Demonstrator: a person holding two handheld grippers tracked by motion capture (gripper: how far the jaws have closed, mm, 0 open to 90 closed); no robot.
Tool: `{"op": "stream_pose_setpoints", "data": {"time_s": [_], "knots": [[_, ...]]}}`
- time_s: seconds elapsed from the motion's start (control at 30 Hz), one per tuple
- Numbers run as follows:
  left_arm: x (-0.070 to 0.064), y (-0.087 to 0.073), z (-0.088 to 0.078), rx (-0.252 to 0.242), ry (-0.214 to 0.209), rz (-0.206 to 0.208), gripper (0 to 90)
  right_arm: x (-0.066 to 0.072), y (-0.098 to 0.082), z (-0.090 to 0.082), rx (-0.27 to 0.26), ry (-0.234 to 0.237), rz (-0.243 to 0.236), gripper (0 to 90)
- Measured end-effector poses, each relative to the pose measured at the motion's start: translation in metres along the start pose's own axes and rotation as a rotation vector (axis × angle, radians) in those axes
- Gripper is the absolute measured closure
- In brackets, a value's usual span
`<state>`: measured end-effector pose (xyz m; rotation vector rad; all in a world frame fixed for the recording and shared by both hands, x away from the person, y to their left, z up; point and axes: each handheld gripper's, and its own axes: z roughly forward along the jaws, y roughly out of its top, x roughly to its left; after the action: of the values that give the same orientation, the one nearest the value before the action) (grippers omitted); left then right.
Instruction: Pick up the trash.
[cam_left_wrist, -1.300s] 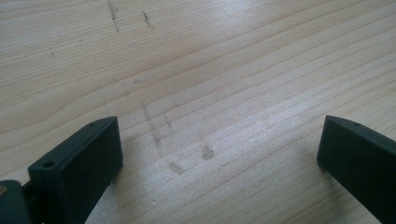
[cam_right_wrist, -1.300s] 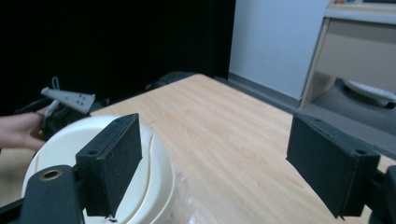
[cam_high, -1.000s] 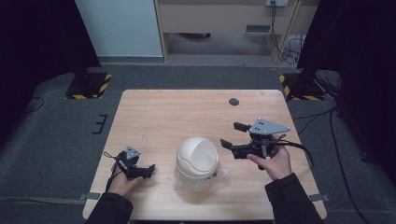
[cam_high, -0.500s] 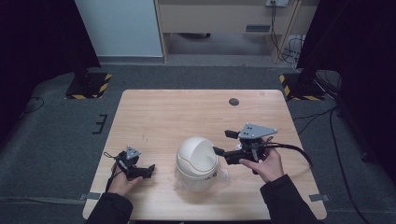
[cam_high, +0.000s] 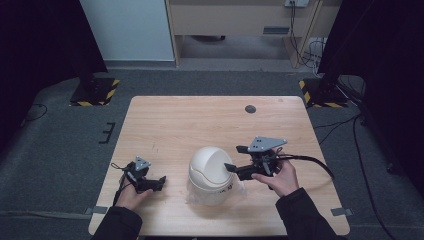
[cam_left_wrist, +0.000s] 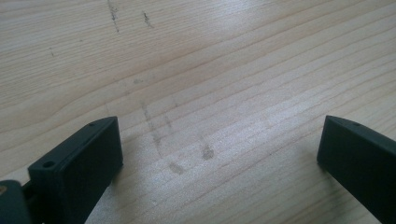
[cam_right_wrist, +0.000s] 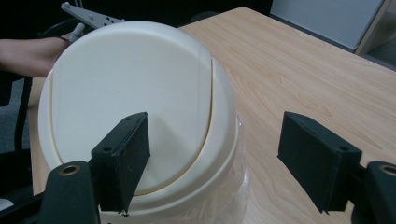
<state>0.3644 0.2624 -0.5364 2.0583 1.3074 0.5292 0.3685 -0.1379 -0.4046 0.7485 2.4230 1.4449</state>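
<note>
Cream domed bin (cam_high: 210, 170) now w/ right gripper (cam_high: 233, 159) moved against it, jaws open; left gripper (cam_high: 161, 180) unmoved, open.

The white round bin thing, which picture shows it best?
The right gripper view: the white domed bin is close up there, and you can see its curved lid seam and clear liner. The high view shows the bin small, between both hands. The left gripper view looks at bare table.

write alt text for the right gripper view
The right gripper, jaws open, sits close against a cream domed bin with a swing lid on a wooden table. A hand shows behind the bin.
</note>
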Motion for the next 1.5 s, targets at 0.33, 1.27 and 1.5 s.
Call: {"op": "stream_pose_setpoints", "data": {"time_s": [0.33,1.27,1.5], "knots": [[0.000,0.000,0.000,0.000,0.000,0.000,0.0,-0.003,-0.006,0.007,0.021,0.002,0.018,24.9],[0.000,0.000,0.000,0.000,0.001,0.000,0.0,0.000,-0.013,0.032,0.063,0.007,0.034,25.2],[0.000,0.000,0.000,0.000,0.001,0.000,0.0,-0.001,-0.012,0.030,0.043,-0.009,0.034,25.3]]}}
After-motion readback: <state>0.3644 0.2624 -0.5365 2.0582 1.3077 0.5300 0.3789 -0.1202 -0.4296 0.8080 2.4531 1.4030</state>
